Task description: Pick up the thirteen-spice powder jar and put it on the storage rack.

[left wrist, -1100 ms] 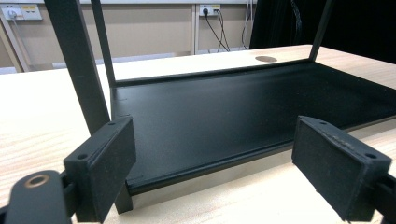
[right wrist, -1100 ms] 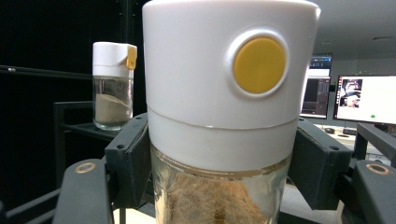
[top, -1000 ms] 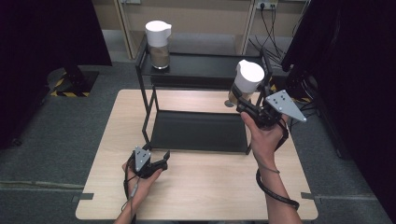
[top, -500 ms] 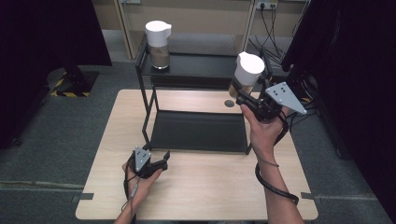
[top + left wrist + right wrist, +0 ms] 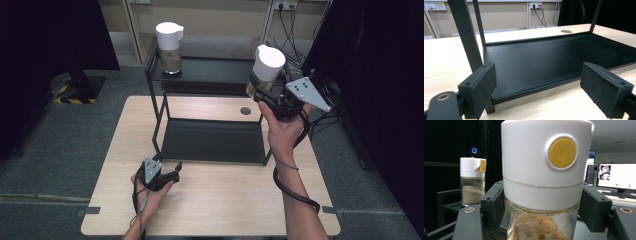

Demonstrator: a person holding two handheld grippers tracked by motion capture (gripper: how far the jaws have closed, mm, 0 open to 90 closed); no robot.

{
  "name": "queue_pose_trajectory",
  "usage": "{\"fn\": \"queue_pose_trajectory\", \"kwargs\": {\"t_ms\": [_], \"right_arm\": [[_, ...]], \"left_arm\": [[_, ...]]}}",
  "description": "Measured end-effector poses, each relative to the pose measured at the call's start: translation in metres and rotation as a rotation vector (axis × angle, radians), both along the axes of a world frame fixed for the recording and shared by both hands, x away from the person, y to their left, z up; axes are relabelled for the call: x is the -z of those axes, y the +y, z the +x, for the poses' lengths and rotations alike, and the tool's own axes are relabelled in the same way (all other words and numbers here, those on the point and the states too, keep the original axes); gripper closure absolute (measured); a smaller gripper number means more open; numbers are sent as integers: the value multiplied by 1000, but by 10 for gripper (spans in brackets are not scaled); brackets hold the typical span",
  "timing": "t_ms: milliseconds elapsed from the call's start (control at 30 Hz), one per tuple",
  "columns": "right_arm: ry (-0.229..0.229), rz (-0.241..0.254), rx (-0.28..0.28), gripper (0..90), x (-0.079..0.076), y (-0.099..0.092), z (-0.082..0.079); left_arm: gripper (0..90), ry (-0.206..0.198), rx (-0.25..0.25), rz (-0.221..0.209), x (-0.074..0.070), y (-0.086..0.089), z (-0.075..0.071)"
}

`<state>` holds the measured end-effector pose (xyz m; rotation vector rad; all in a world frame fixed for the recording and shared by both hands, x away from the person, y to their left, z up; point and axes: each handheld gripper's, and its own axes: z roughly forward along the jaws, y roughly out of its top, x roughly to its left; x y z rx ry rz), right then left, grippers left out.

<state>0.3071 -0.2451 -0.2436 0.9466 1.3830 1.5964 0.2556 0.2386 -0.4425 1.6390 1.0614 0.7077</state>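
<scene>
Right now the right gripper [image 5: 261,94] is held up above the table's [image 5: 215,205] far right side, w/ its jaws clamped on a clear jar [image 5: 265,70] that has a tall white lid and brown powder inside. In the right gripper view the jar [image 5: 544,182] sits upright between the two black pads, which press on the glass just below the lid; a round yellow button [image 5: 562,152] shows on the lid's front. The jar hangs in the air next to the right end of the black rack's [image 5: 210,75] top shelf, not resting on it. A second jar [image 5: 169,42], same kind, stands upright on the top shelf's left end, well apart from the held one; it appears in the right gripper view too, at left [image 5: 472,181], w/ a yellow tab on its lid. The left gripper [image 5: 167,176] rests low on the table near its front edge, just in front of the rack's bottom shelf [image 5: 212,140]. Its jaws stand wide apart w/ nothing between them, and the left gripper view looks across the bare black bottom shelf [image 5: 554,57] w/ a rack post [image 5: 466,32] close by at left.
</scene>
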Motion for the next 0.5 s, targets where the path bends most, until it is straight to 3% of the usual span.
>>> {"fn": "queue_pose_trajectory", "kwargs": {"t_ms": [500], "right_arm": [[29, 6, 31, 307, -17, 8, 24]], "left_arm": [[131, 1, 1, 2, 0, 0, 0]]}}
